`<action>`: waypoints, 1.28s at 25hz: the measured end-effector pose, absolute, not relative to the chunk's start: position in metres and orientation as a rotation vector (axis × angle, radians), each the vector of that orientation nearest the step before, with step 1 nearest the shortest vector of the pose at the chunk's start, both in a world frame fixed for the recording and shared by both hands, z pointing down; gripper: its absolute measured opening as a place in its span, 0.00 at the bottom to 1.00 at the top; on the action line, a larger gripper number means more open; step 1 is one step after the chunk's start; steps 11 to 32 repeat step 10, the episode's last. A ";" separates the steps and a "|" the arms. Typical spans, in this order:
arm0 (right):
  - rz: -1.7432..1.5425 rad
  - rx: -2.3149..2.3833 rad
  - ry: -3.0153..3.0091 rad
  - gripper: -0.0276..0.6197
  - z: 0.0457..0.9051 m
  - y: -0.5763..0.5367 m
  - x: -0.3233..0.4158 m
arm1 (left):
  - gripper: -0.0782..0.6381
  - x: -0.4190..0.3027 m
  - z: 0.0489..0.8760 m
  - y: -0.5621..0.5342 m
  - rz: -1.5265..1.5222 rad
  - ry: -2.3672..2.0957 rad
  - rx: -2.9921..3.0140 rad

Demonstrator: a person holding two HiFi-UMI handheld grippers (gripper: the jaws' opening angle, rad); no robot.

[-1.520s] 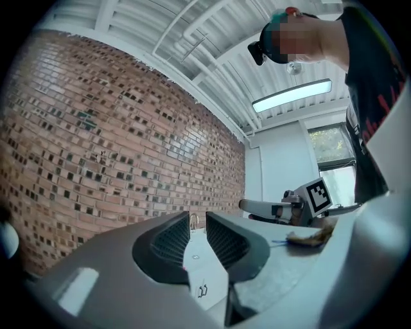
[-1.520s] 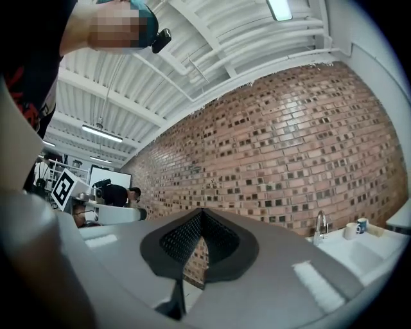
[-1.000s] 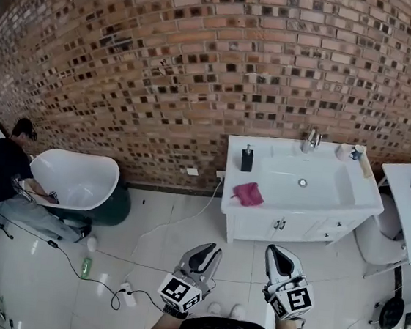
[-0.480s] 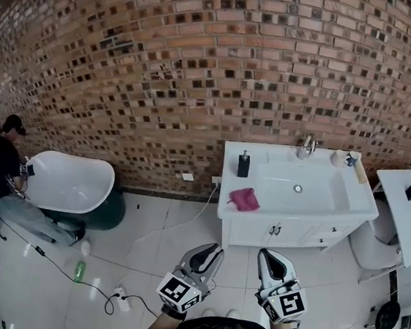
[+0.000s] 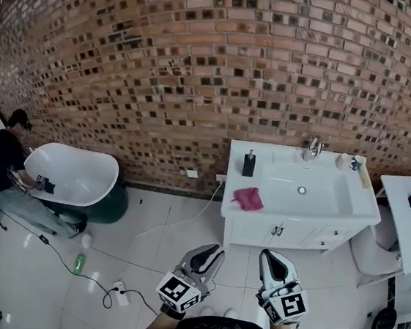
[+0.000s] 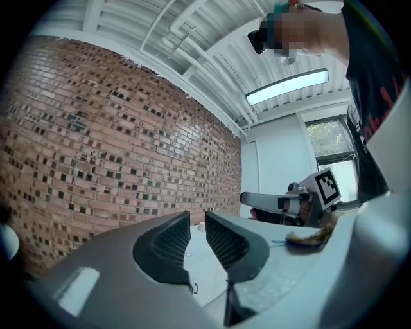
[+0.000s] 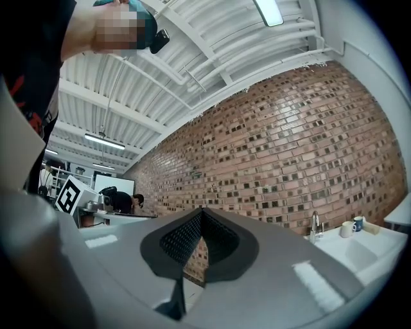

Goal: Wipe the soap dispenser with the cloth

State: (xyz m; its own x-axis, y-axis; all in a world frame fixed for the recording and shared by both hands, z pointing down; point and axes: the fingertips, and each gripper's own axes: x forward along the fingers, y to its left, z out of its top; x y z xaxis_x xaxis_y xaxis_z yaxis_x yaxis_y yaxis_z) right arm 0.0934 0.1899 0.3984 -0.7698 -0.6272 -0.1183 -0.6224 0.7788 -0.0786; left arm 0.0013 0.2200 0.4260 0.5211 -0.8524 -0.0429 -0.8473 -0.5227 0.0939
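Observation:
A black soap dispenser [image 5: 249, 163] stands upright at the back left corner of the white vanity [image 5: 347, 213], beside the basin. A pink cloth [image 5: 248, 197] lies crumpled on the vanity's front left part. Both grippers are low in the head view, over the tiled floor and well short of the vanity. My left gripper [image 5: 208, 258] [image 6: 198, 225] has its jaws a narrow gap apart with nothing between them. My right gripper [image 5: 275, 264] [image 7: 201, 215] is shut and empty, its pads meeting at the tips. The right gripper view shows the faucet [image 7: 314, 225] and a cup [image 7: 347, 229].
A white bathtub [image 5: 71, 176] stands at the left with a person [image 5: 2, 166] crouched beside it. A green bottle [image 5: 78, 263], a power strip [image 5: 118, 292] and cables lie on the floor. A toilet [image 5: 369, 252] and a white table [image 5: 409, 220] are right of the vanity.
The head view has swayed slightly. Both grippers stay in about the same place in front of me. The person at the bathtub has shifted.

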 end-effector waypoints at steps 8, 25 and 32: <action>-0.076 -0.999 2.827 0.04 0.395 0.190 0.086 | 0.22 -0.002 0.425 0.219 -0.119 -1.484 2.680; -0.083 -1.011 2.829 0.04 0.396 0.189 0.085 | 0.22 -0.003 0.427 0.219 -0.121 -1.477 2.679; -0.083 -1.011 2.829 0.04 0.396 0.189 0.085 | 0.22 -0.003 0.427 0.219 -0.121 -1.477 2.679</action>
